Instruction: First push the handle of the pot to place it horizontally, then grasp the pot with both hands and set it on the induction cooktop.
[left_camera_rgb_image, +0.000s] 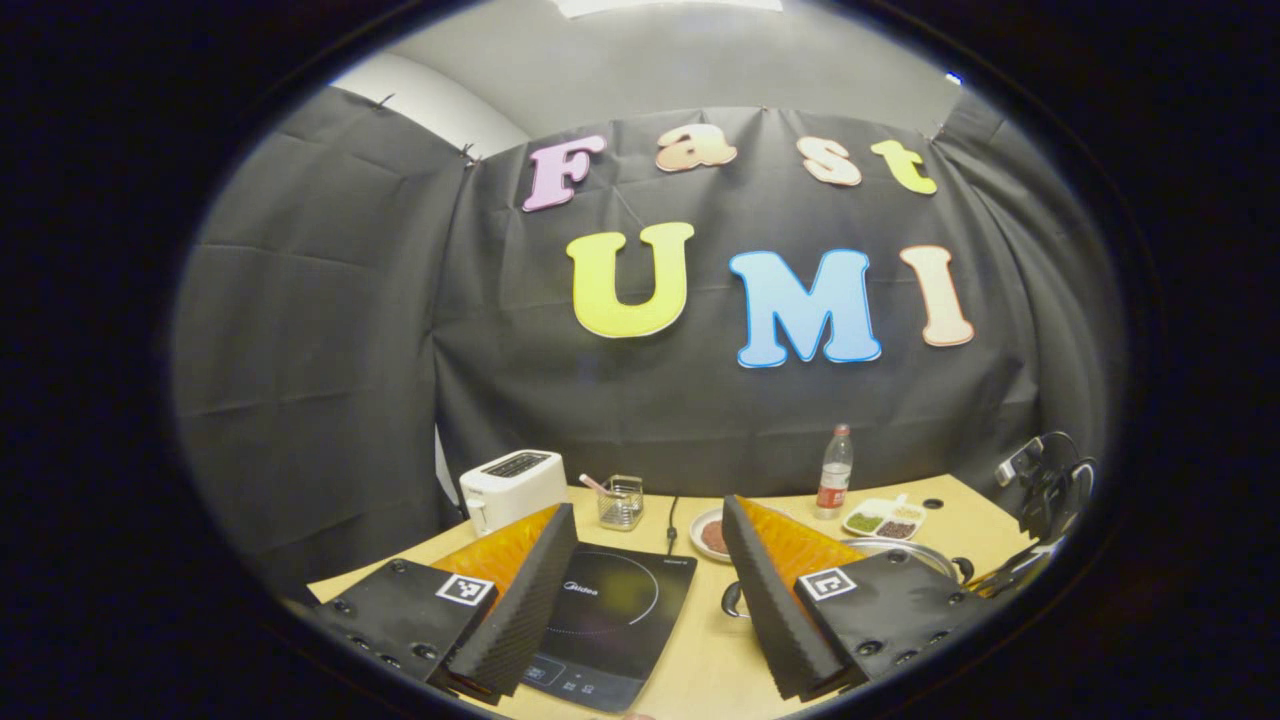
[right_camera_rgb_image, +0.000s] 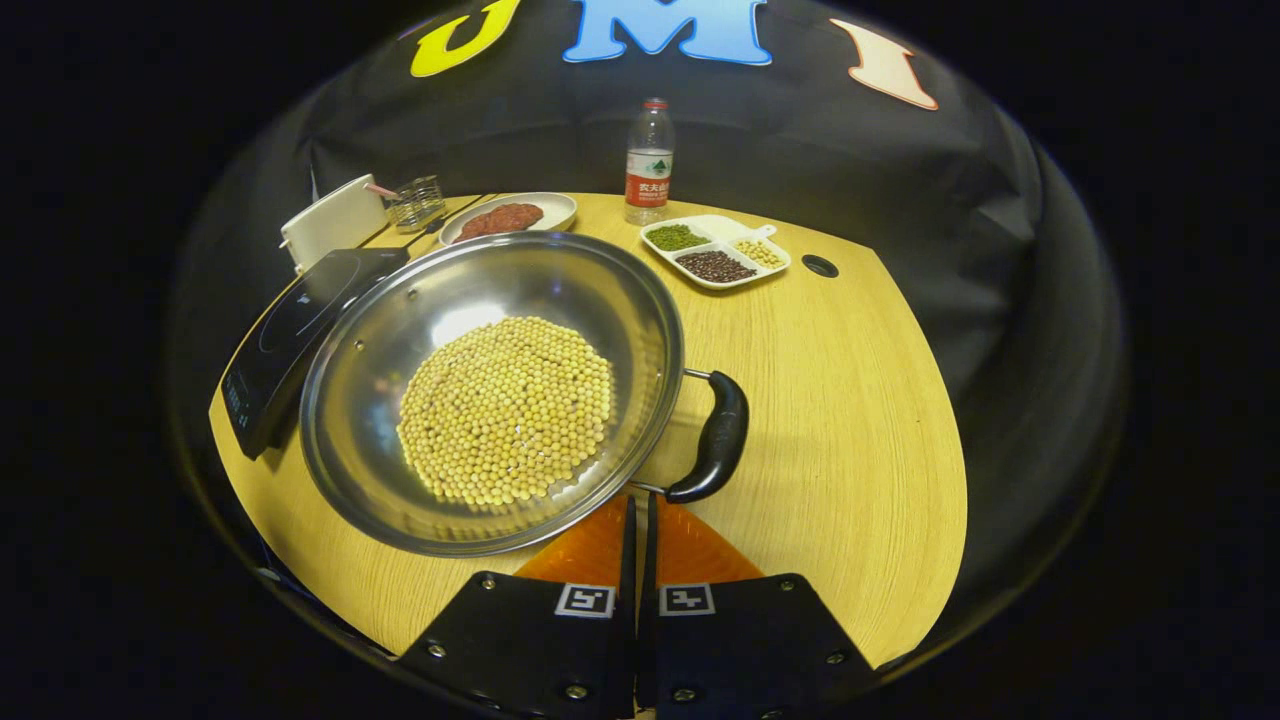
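A steel pot (right_camera_rgb_image: 600, 300) holding soybeans (right_camera_rgb_image: 505, 410) stands on the wooden table (right_camera_rgb_image: 850, 400), right beside the black induction cooktop (right_camera_rgb_image: 300, 320). One black side handle (right_camera_rgb_image: 718, 435) sticks out on its right. My right gripper (right_camera_rgb_image: 637, 500) is shut with nothing in it, its tips just short of the pot's near rim, next to the handle's near end. In the left gripper view my left gripper (left_camera_rgb_image: 649, 505) stands open above the cooktop (left_camera_rgb_image: 610, 610). Behind its right finger the pot's rim (left_camera_rgb_image: 905, 548) and a handle loop (left_camera_rgb_image: 733, 598) show. The right gripper (left_camera_rgb_image: 1045, 485) hangs at the far right.
Along the back stand a white toaster (left_camera_rgb_image: 510, 485), a small glass holder (left_camera_rgb_image: 622, 500), a plate of red food (right_camera_rgb_image: 505, 215), a water bottle (right_camera_rgb_image: 649, 160) and a divided dish of beans (right_camera_rgb_image: 715, 250). A cable hole (right_camera_rgb_image: 820, 265) is in the table. Bare wood lies right of the pot.
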